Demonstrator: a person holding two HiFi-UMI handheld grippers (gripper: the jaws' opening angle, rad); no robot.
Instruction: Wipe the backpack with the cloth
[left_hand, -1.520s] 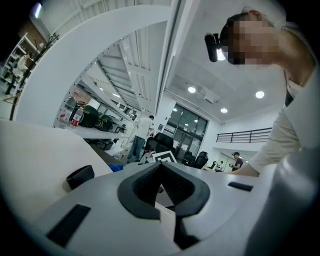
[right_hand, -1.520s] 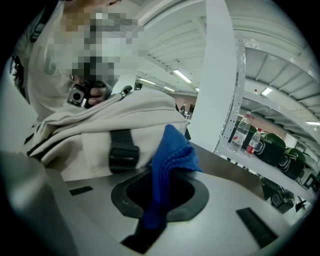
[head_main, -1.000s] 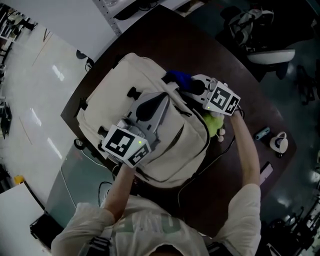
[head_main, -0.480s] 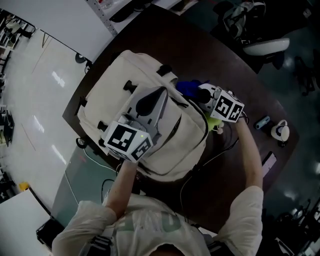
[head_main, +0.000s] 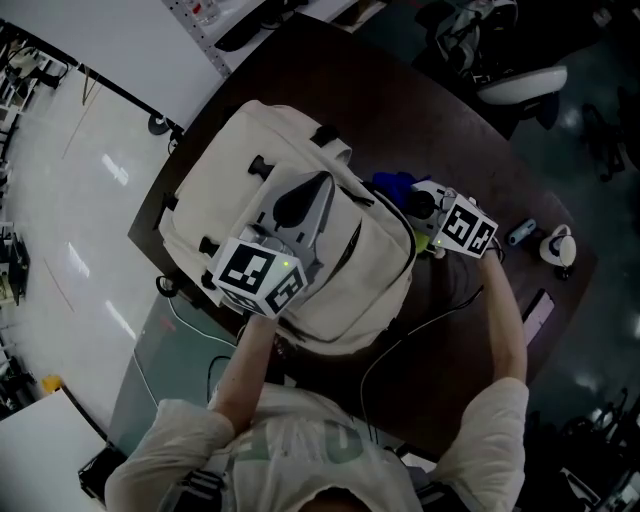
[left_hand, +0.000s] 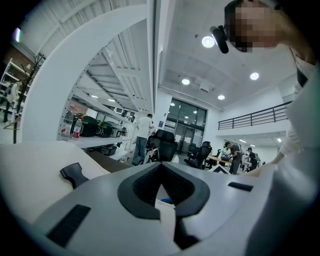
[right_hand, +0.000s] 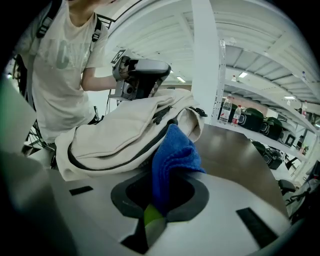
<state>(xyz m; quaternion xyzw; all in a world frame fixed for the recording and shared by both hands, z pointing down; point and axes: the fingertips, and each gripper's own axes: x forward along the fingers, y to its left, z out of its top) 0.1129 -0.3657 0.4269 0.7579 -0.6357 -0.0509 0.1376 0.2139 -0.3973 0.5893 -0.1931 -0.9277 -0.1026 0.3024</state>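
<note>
Dragging cloth (head_main: 393, 184) along backpack (head_main: 230, 190) with right tool (head_main: 412, 198).

Matt woven-fabric backpack (head_main: 230, 170); fuzzy terry cloth (right_hand: 172, 155); smooth dark wood table (head_main: 400, 110).

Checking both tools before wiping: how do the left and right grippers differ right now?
The left gripper is shut, apparently empty; the right gripper clamps the blue cloth. The left gripper is over the backpack; the right gripper is beside it. Both carry marker cubes.
</note>
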